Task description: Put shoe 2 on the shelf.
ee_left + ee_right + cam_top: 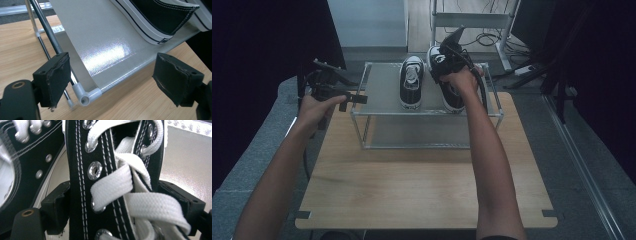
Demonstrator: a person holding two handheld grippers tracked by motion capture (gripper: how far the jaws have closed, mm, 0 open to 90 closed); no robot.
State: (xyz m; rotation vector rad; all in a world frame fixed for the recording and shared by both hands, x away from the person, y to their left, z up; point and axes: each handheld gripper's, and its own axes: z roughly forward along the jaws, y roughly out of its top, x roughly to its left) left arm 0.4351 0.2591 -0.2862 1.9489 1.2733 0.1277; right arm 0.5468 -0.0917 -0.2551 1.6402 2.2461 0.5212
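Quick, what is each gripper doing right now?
Left gripper: open, holding nothing, at the rack's corner.
Right gripper: closed on the right shoe.

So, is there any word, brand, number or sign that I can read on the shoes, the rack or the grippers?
None can be read.
Left sneaker: no text is legible on it; there is only a pale insole, too small to tell.
Right sneaker, held by the right gripper: there are eyelets, stitching and white laces, but no lettering.
Shoe rack and left gripper: both are plain, with no marks.
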